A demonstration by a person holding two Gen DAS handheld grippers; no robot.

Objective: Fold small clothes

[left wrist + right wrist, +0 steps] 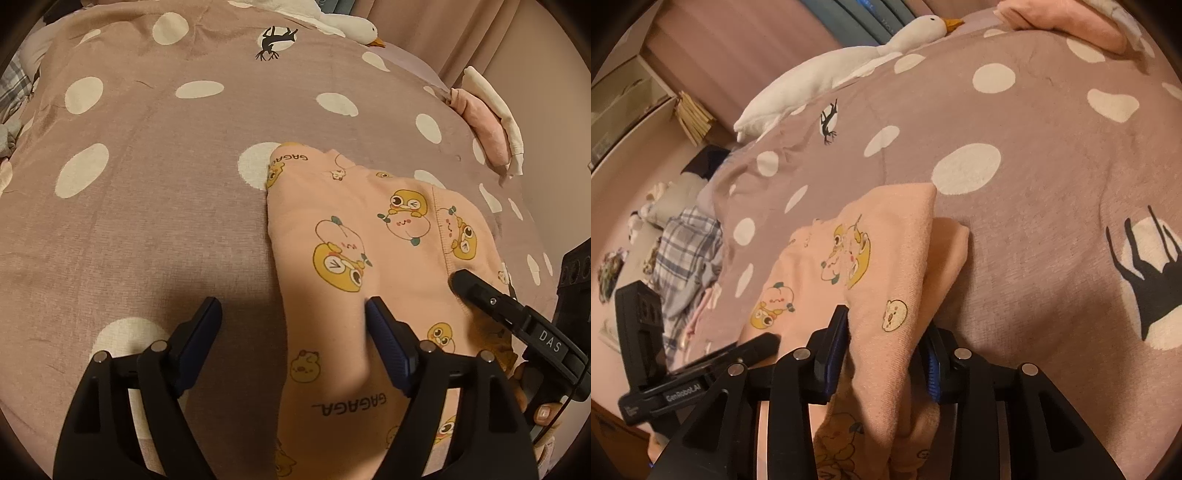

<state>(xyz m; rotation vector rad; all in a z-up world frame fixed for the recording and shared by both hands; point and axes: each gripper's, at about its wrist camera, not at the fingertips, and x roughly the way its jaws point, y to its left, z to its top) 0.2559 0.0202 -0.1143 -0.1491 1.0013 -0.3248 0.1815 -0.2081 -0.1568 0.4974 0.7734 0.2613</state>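
A small peach garment [354, 236] with yellow cartoon prints lies on the mauve dotted bedspread [147, 206]. My left gripper [291, 314] is open, its right finger resting on the garment's left edge and its left finger over bare bedspread. In the right wrist view, my right gripper [886, 332] is shut on a bunched fold of the garment [879, 266], lifted slightly off the bed. One right gripper finger [480, 291] shows in the left wrist view, on the cloth. The left gripper [753, 347] shows at lower left in the right wrist view.
A folded pink and white pile of clothes [487, 122] lies at the bed's far right. A white goose plush [849, 62] lies along the bed's far edge. Plaid cloth [683, 251] and clutter lie on the floor to the left. The bedspread [1034, 184] stretches right.
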